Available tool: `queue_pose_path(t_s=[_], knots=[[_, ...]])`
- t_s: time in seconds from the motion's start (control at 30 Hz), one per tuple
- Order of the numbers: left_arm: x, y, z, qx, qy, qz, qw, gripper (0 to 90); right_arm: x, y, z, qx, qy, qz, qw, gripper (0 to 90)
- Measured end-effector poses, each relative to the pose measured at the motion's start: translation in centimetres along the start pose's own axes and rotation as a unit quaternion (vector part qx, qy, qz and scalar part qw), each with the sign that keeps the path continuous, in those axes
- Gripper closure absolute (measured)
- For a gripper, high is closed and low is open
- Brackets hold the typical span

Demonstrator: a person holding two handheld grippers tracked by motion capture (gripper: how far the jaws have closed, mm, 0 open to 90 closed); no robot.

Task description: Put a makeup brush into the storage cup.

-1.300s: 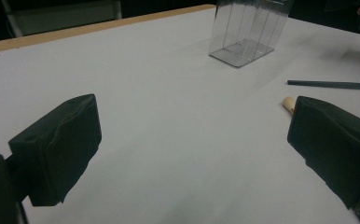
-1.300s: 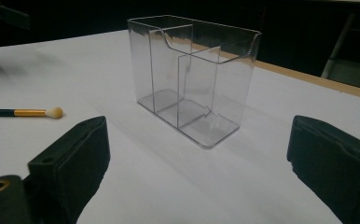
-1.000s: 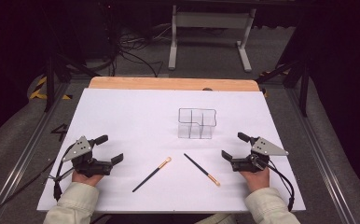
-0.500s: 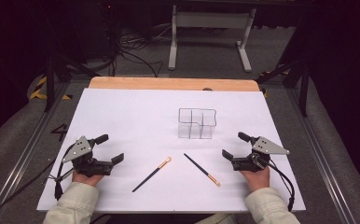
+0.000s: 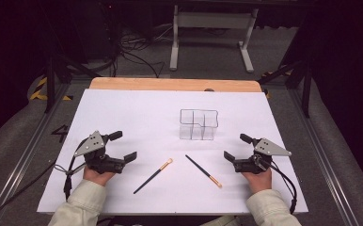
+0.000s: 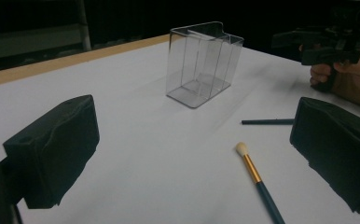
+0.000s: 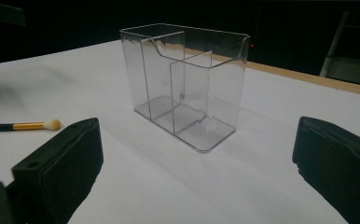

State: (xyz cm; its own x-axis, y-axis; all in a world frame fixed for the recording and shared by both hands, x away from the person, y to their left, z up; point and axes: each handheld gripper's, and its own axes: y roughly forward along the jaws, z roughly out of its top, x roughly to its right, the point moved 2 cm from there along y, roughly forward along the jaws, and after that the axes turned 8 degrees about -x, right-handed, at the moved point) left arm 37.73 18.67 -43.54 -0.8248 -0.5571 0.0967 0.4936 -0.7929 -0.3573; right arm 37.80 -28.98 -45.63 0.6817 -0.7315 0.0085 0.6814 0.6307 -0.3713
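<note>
Brushes (image 5: pixel 154 175) lie between grippers — untouched.

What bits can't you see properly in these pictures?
- Left brush: in the left gripper view its handle end is cut off by the bottom edge.
- Right brush: in the left gripper view a black jaw hides its head.
- Clear organizer: in the high view its dividers are too small to count.
- Left hand: in the high view the left gripper covers the fingers.

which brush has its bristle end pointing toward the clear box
The left brush: its pale tip points up toward the clear box. The right brush has its tip at the near end.
</note>
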Motion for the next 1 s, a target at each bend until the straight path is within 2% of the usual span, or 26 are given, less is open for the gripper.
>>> queue_pose_path(t_s=[0.3, 0.37, 0.43, 0.5, 0.57, 0.63, 0.7, 0.73, 0.77, 0.83, 0.9, 1.0], knots=[[1.2, 1.3, 1.4, -0.004, 0.016, -0.021, 0.9996, 1.7, 0.0, -0.1, 0.0, -0.002, 0.002, 0.001, 1.0, 1.9], [1.3, 1.5, 1.8, -0.024, 0.018, -0.027, 0.9992, 1.6, 0.0, -0.1, 0.0, -0.002, 0.002, 0.001, 1.0, 1.9], [1.6, 1.5, 2.4, -0.052, 0.023, -0.02, 0.9982, 1.7, 0.0, 0.0, 0.0, -0.003, 0.004, 0.003, 1.0, 1.9], [1.7, 1.5, 2.8, -0.067, 0.015, -0.022, 0.9974, 3.3, 0.0, 0.0, 0.0, -0.003, 0.003, 0.003, 1.0, 2.0], [1.8, 1.5, 3.3, -0.09, 0.01, -0.021, 0.9956, 3.4, 0.0, 0.0, 0.0, -0.002, 0.003, 0.004, 1.0, 2.0], [2.0, 1.6, 3.6, -0.11, 0.001, -0.035, 0.9933, 4.6, 0.0, 0.0, 0.0, -0.002, 0.003, 0.004, 1.0, 2.0], [2.0, 1.7, 3.9, -0.129, -0.004, -0.031, 0.9911, 5.4, 0.0, 0.0, 0.0, -0.002, 0.003, 0.005, 1.0, 2.0], [2.1, 1.7, 4.0, -0.136, -0.007, -0.028, 0.9903, 5.1, 0.0, 0.0, 0.0, -0.002, 0.003, 0.004, 1.0, 2.0], [2.1, 1.8, 4.1, -0.14, -0.015, -0.034, 0.9895, 4.9, 0.0, 0.0, 0.0, -0.002, 0.003, 0.004, 1.0, 2.0], [2.2, 1.8, 4.4, -0.155, -0.015, -0.036, 0.9871, 7.0, 0.0, 0.0, 0.0, -0.002, 0.007, 0.006, 1.0, 2.0], [2.3, 1.8, 4.6, -0.172, -0.016, -0.038, 0.9843, 7.8, 0.1, 0.0, -0.1, -0.004, 0.009, 0.005, 0.9999, 1.9], [2.6, 1.8, 4.9, -0.201, -0.02, -0.045, 0.9783, 9.3, 0.1, 0.0, 0.0, -0.003, 0.011, 0.006, 0.9999, 1.9]])
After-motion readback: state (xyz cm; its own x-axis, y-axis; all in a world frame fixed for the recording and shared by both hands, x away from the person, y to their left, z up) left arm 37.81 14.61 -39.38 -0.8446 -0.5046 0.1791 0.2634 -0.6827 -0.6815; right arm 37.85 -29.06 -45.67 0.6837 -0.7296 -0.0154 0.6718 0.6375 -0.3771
